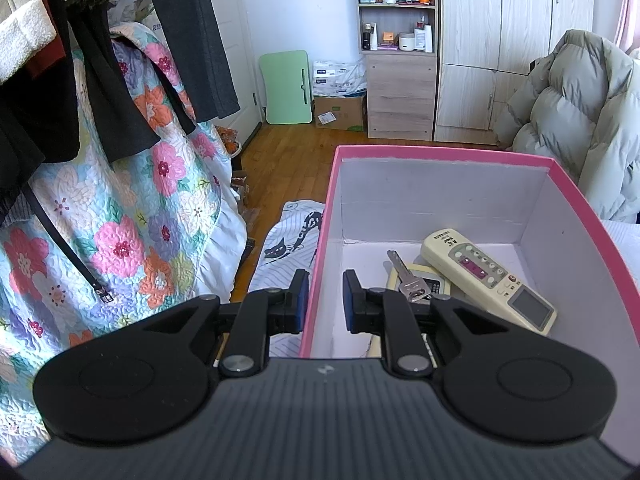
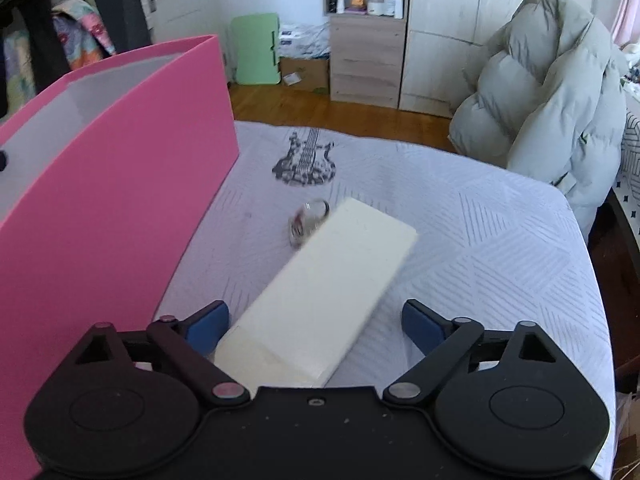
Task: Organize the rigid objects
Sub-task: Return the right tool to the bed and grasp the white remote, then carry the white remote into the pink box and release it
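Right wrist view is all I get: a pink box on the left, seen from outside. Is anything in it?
Observer: Yes. The left wrist view looks down into the pink box, and a cream remote control lies on its floor.
Operator: Only that?
Observer: No. A silver key lies beside the remote, on top of a flat cream thing with a keypad.
Operator: Is the box just standing there on its own?
Observer: No. The left gripper grips its side wall, with one of the jaws inside the box and one outside.
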A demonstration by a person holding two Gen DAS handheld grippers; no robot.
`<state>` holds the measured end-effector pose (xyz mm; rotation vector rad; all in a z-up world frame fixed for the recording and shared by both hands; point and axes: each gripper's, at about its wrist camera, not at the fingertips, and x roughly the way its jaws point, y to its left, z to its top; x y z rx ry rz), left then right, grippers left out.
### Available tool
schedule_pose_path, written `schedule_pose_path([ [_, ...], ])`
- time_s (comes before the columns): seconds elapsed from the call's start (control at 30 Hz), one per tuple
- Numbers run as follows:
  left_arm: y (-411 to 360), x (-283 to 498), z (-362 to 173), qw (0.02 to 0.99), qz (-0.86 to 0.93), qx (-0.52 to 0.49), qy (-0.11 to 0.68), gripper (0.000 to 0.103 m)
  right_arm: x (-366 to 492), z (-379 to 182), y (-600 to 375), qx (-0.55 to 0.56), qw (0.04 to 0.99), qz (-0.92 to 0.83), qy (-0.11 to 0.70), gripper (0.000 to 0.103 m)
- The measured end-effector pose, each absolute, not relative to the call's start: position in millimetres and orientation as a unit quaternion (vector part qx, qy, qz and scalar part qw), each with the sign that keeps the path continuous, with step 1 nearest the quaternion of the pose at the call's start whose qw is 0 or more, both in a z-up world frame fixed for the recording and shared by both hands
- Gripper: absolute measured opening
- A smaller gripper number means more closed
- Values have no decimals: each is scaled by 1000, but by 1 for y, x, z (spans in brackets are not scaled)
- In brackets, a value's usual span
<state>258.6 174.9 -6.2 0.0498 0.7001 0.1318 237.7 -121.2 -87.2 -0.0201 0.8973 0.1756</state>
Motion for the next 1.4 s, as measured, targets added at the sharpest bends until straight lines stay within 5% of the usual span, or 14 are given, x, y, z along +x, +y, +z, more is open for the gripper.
schedule_pose_path([
  [0.07, 175, 259, -6, 937, 65, 23, 343, 16, 230, -85, -129, -2, 892, 93, 442, 88],
  [0.2, 176, 258, -6, 937, 64, 21, 342, 16, 219, -78, -143, -4, 885, 107, 452, 61],
  [0.53, 179, 258, -6, 937, 64, 22, 343, 16, 274, -87, -136, -14, 883, 108, 457, 88],
  [0.57, 180, 257, -6, 937, 64, 23, 343, 16, 276, -88, -132, -31, 888, 105, 447, 82],
  [0.6, 181, 257, -6, 937, 65, 24, 343, 16, 276, -88, -131, -32, 893, 116, 433, 60],
  [0.63, 181, 258, -6, 937, 65, 24, 343, 16, 274, -85, -134, -26, 897, 116, 426, 58],
  [1.4, 184, 254, -5, 939, 64, 22, 337, 16, 171, 33, -149, 11, 955, 150, 255, 58],
])
